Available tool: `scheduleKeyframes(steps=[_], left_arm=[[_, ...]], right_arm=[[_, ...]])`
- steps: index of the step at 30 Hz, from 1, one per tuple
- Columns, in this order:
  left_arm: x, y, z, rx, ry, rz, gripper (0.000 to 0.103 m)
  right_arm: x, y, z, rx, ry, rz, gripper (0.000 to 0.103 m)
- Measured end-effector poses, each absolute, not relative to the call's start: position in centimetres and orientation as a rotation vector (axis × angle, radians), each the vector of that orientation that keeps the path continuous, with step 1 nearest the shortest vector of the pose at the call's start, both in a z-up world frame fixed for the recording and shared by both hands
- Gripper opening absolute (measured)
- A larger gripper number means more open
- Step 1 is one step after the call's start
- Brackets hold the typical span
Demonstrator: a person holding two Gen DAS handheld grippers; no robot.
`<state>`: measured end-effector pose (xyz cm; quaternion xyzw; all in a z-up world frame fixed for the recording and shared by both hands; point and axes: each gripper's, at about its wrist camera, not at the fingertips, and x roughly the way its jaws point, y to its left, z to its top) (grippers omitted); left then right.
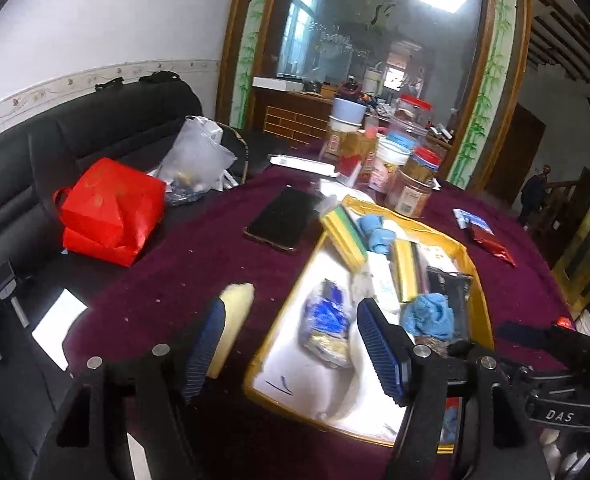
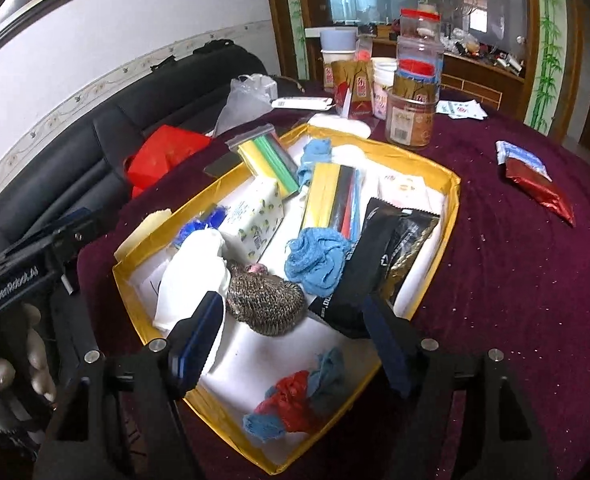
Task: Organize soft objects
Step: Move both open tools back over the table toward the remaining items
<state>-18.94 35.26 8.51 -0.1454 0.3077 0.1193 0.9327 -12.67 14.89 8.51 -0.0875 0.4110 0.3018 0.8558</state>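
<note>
Right wrist view: our grippers [image 2: 291,344] [image 1: 291,344] hang apart above the yellow box [image 2: 453,192] crowded with blue cloths [image 2: 315,256], jars [image 2: 411,120] beyond.

the letters "das" stand in white on the black gripper body [image 1: 561,414] at the lower right of the left wrist view; in the right wrist view the other gripper's black body [image 2: 17,280] bears white lettering that seems to read "genrobot.ai". labels on the jars [image 2: 411,120] and cartons [image 2: 359,94] are too blurred to read
</note>
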Motion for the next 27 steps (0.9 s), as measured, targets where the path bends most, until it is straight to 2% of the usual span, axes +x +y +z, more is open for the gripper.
scheduleKeyframes(steps=[9,19,27], left_arm=[[-18.7,30.6,9.4,-0.237,0.652,0.09,0.072],[-17.4,18.6,11.8,0.029,0.663,-0.144,0.075],[-17.0,9.7,11.0,0.25,0.724,-0.198,0.075]], right_arm=[[-13.4,8.3,7.9,-0.15,0.855,0.512,0.072],[-13.5,-7.9,7.4,0.118,0.857,0.255,0.072],[-15.3,-16.8,6.8,0.265,0.814,0.156,0.072]])
